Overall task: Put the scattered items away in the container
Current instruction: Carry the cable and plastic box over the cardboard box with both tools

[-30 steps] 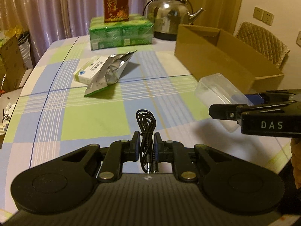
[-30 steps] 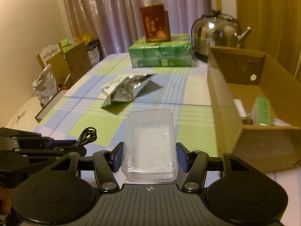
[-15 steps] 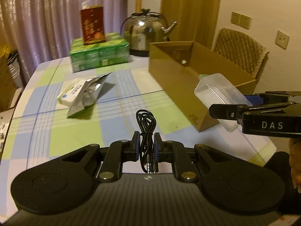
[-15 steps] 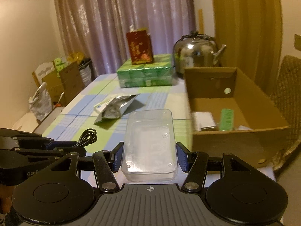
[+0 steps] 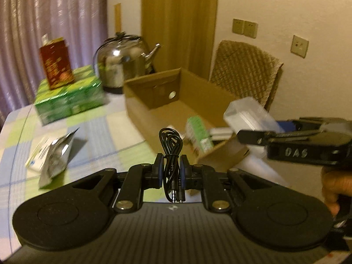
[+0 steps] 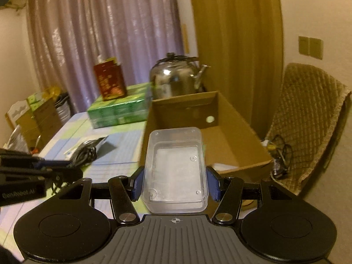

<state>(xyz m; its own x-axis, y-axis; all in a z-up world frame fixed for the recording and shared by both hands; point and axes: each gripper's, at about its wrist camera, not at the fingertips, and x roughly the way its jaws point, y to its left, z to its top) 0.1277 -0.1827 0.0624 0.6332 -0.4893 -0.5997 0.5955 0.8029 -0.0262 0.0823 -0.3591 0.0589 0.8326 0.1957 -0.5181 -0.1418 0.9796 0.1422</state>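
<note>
While the left gripper (image 5: 171, 172) is pinching a limp coiled cable (image 5: 171, 145) mid-bundle, the right gripper (image 6: 175, 183) is clamping a light, slippery plastic box (image 6: 175, 167) by its sides near the cardboard box (image 6: 233, 136).

Green-and-blue checked tablecloth (image 5: 92, 132), brown cardboard box (image 5: 143, 110), black cable (image 5: 171, 154), clear plastic case (image 6: 176, 165), silver kettle (image 6: 176, 81).

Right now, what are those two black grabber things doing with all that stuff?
A person is tidying the table with a gripper in each hand. The left gripper is shut on a coiled black audio cable, and the right gripper is shut on a clear plastic box. Both are held up near the open cardboard box, which already has a few things inside. A silver foil pouch lies on the checked tablecloth.
</note>
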